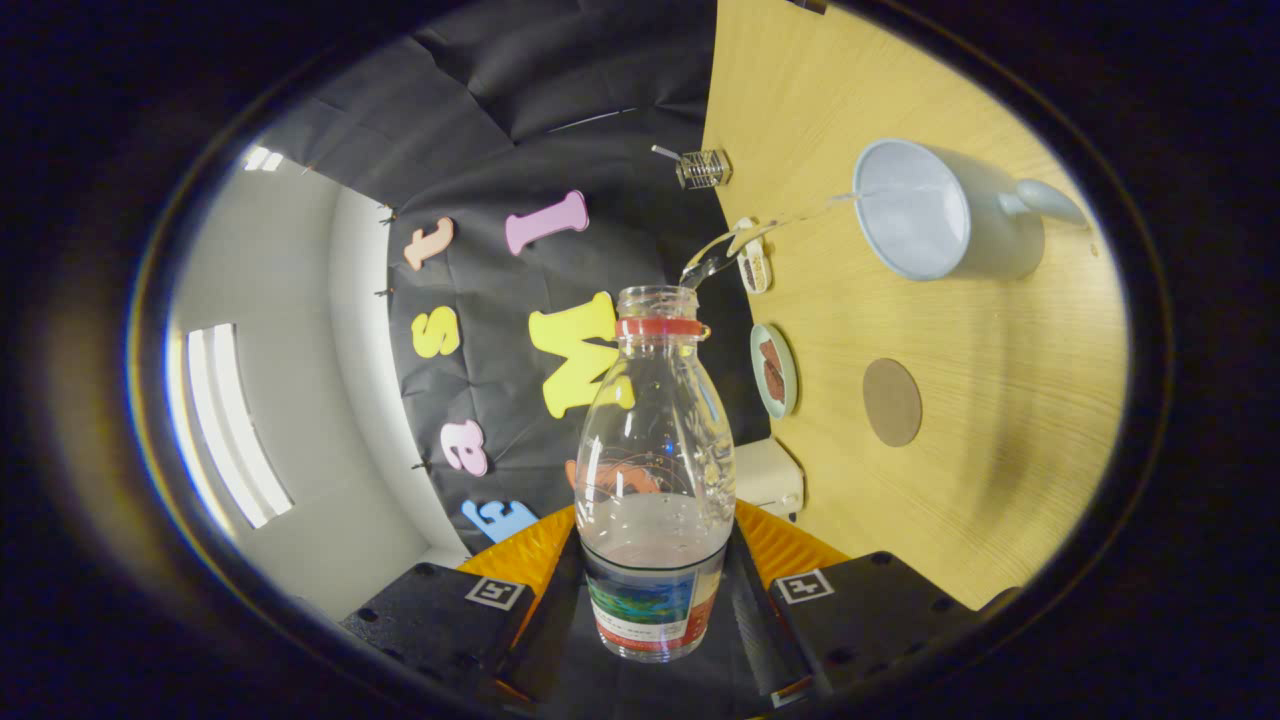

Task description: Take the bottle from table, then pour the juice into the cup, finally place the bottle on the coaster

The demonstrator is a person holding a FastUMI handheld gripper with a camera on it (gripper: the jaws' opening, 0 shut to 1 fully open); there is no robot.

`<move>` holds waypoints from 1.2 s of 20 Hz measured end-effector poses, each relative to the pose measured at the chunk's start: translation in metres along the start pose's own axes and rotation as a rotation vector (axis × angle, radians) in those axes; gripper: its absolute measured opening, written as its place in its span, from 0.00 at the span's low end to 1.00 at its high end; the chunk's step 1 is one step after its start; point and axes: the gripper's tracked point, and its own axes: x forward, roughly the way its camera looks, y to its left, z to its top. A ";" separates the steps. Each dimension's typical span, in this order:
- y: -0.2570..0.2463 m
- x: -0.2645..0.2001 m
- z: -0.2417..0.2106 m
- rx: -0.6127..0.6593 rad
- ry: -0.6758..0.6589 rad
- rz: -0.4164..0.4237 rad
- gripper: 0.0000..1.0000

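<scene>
Both fingers of the gripper (655, 600) are being pressed against the bottle (655, 470), which is being held tipped over the table (1000, 400). Clear liquid (760, 232) is being poured from its open mouth into the cup (915, 210). Beside the cup, the coaster (891, 402) is lying bare.

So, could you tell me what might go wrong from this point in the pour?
1. The stream leaves the bottle in a long thin arc and enters the cup near its rim; a small wobble could spill liquid on the table.
2. The gripper is shut on the tilted bottle low down, so it could swivel or slip.
3. The coaster lies near the stream, so drips may wet it.
</scene>
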 end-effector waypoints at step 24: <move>0.031 0.004 -0.006 0.190 0.012 0.061 0.76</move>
